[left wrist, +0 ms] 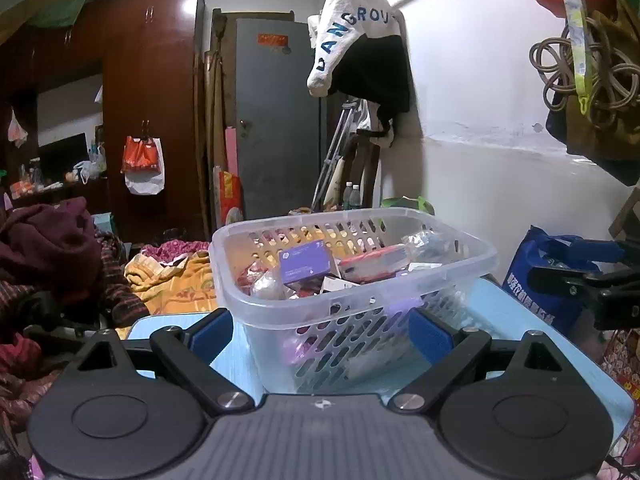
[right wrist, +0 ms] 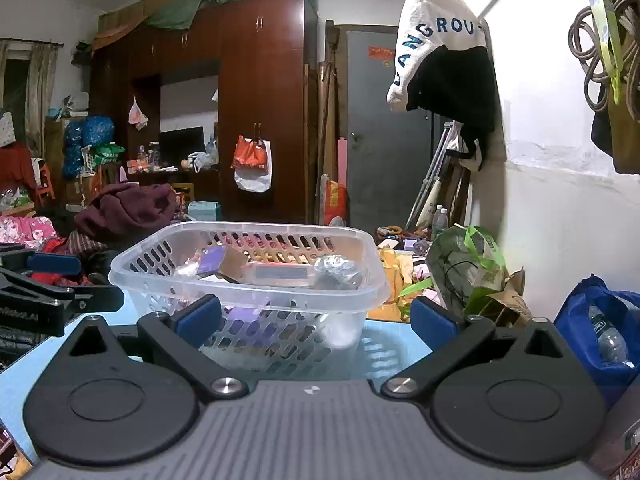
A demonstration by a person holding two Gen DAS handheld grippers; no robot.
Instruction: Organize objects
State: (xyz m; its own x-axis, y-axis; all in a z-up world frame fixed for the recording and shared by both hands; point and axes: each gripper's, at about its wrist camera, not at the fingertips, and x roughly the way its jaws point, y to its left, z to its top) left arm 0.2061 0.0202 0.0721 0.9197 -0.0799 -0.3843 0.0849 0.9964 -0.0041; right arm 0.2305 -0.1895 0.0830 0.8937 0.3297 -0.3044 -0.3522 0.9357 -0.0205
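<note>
A clear plastic basket (left wrist: 280,312) with slotted walls stands on a light blue table (left wrist: 516,320). It holds a purple box (left wrist: 306,266), a red and white packet (left wrist: 376,264) and other small packets. My left gripper (left wrist: 320,336) is open and empty, its blue pads on either side of the basket's near corner. My right gripper (right wrist: 316,320) is open and empty, just in front of the basket (right wrist: 248,284). The purple box (right wrist: 212,262) shows there too. Each gripper shows at the edge of the other's view.
A blue bag (left wrist: 536,280) stands right of the table; it holds a bottle (right wrist: 608,340). A green plastic bag (right wrist: 472,264) lies behind the table. Clothes (left wrist: 52,256) are piled on the left. A wardrobe (right wrist: 260,100) and grey door (left wrist: 276,120) stand behind.
</note>
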